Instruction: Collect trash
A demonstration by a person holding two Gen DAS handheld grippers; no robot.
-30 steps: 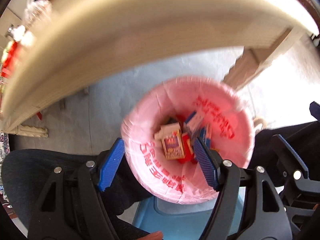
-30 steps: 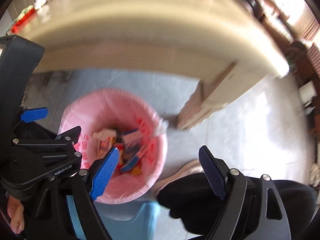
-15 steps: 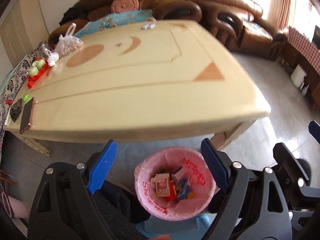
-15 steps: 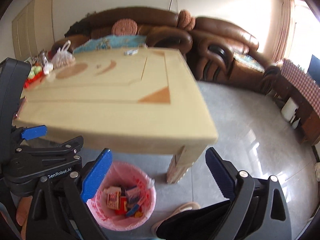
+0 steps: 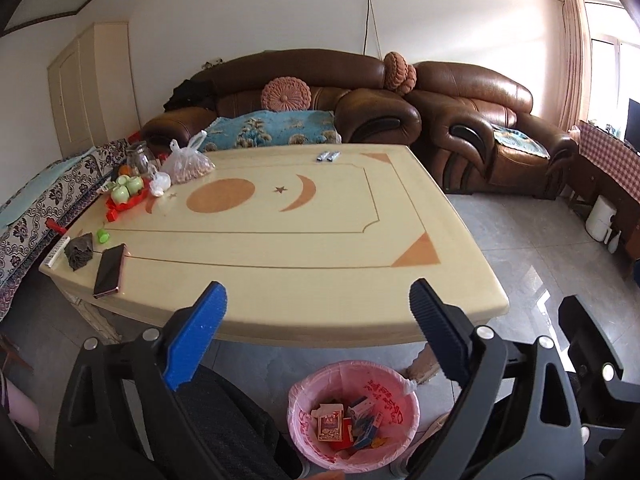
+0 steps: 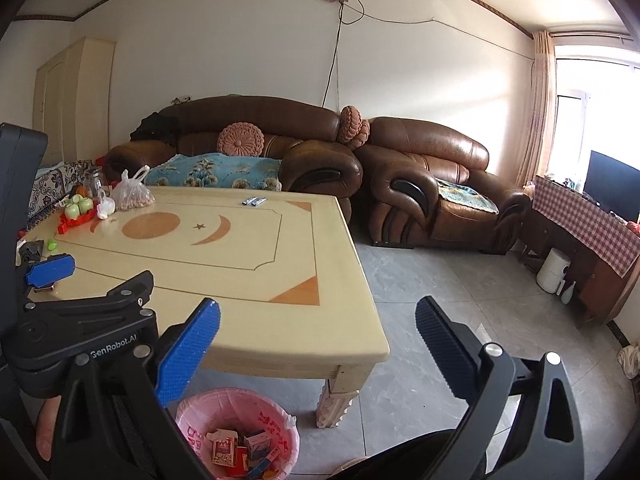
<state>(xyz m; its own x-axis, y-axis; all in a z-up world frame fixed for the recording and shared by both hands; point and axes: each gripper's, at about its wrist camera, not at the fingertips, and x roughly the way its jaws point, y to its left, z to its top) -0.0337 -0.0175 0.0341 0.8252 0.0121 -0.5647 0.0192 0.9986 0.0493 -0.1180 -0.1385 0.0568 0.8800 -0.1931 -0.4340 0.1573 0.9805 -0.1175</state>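
You've lifted both grippers clear of the pink bin (image 5: 354,416); left gripper (image 5: 316,336) and right gripper (image 6: 316,344) are opening, empty, facing the table (image 5: 280,248).

Left gripper (image 5: 316,330): jaws opening, nothing between fingers (image 5: 196,336). Below: pink-lined bin (image 5: 354,414) on floor, holding small cartons (image 5: 330,424). Beyond: cream bench (image 5: 280,248) carrying phone (image 5: 109,265), plastic bag (image 5: 188,164).

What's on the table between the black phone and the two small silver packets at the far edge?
Only bare tabletop with orange inlays lies between black phone and silver packets, in the left wrist view.
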